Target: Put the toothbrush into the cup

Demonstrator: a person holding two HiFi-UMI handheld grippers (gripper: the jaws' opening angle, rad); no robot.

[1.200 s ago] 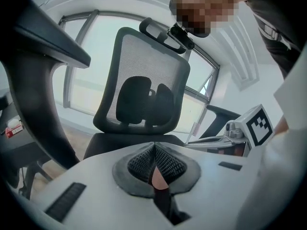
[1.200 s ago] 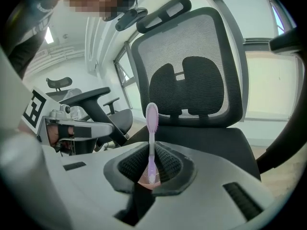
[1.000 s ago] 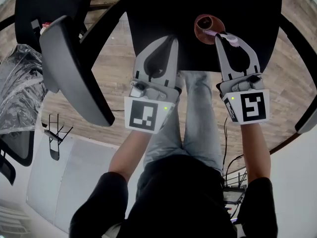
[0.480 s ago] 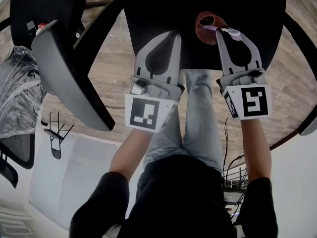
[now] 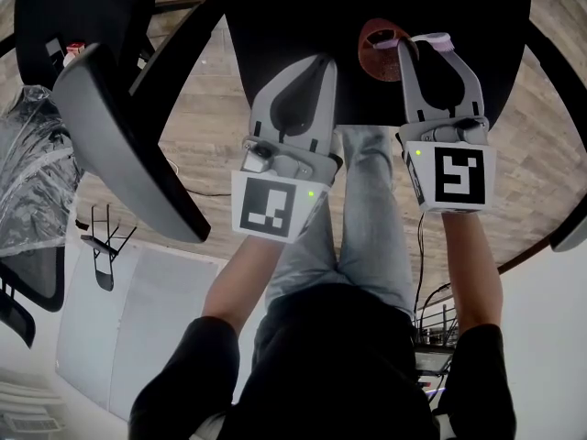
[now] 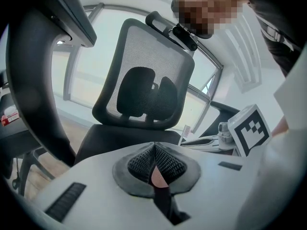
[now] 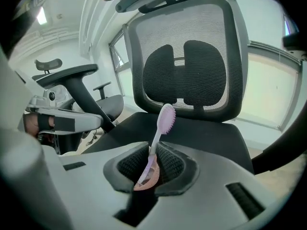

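- The toothbrush is clamped in the right gripper, whose jaws are nearly closed on its handle. Its long axis runs crosswise to the jaws, brush head sticking out.
- The cup stands on the black table just left of those tips. The toothbrush's other end reaches toward its rim.
- The left gripper, jaws together and empty, is farther from the cup.

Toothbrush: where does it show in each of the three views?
Head view: the toothbrush lies crosswise at the upper right, at the tips of the right gripper, beside the cup.
Left gripper view: small, right of centre, only its bristle end.
Right gripper view: centre, upright between the jaws.
Shared landmark: the right gripper that holds it.
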